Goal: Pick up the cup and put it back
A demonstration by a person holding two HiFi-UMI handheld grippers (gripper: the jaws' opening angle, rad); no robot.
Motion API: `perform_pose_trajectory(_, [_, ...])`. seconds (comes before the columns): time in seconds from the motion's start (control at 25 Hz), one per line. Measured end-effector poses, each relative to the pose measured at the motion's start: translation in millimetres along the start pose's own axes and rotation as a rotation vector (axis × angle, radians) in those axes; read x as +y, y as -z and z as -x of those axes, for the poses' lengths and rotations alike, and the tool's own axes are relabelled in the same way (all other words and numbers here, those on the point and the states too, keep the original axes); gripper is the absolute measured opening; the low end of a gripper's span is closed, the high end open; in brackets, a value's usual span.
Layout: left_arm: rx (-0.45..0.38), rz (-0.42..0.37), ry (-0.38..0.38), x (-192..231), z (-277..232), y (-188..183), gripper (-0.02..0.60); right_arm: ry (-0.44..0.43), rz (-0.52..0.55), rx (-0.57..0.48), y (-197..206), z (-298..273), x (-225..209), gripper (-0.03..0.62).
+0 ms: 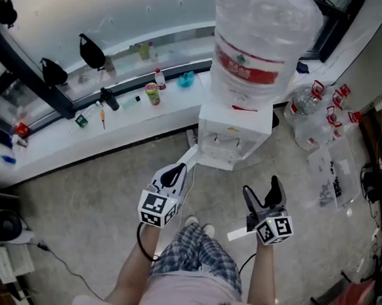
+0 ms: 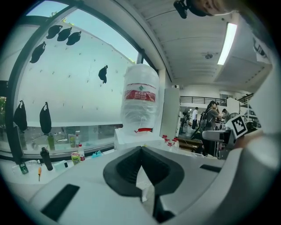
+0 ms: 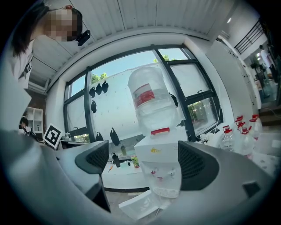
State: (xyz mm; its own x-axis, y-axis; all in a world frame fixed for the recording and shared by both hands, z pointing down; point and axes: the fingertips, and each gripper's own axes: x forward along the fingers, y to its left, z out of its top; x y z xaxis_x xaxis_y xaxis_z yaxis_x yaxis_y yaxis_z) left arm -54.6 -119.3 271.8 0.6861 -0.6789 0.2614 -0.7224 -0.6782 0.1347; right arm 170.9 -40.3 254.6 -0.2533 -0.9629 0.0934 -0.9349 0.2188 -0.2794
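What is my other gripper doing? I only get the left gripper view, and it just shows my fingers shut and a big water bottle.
Observer: The right gripper has its fingers wide apart, with nothing held between them.
Operator: Does the machine under the bottle have taps?
Observer: Yes. The right gripper view shows two small taps on the front of the water dispenser.
Operator: Is there anything I could trip on?
Observer: In the head view, a black cable runs across the floor on your left.
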Motion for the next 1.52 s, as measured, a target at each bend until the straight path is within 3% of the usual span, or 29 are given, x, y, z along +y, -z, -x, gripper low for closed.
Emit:
perform_pose_trajectory(0.36, [0.014,0.011,0.005,12.3,-37.0,49.9,0.025,-0.055,0.006,0.037,51.9,-35.9,-12.7,0.485])
perform_pose_trajectory(0.64, [0.021,0.013,-0.014,16.4,-71.1,123.3,0.025,-0.121,0.011,0.075,128.6,-58.2,-42.6,0.485])
perform_pose_trajectory(0.92, [0.006,-0.024,-0.016,30.9,-131.6,227.9,0.025,-0.164,0.025,0.079,244.5,-84.1,-93.0,0.485])
perform_pose_trajectory(1.24, [-0.018,-0.058,0.064,45.1,-218.3,367.9,0.025,-0.237,0.063,0.117,415.4,-121.0,-145.9,0.485])
perform_pose_trajectory(1.52, [-0.033,-0.072,0.073,67.1,-273.7,475.6,0.025,-0.279,0.103,0.144,537.4,-147.7,-189.6,0.485])
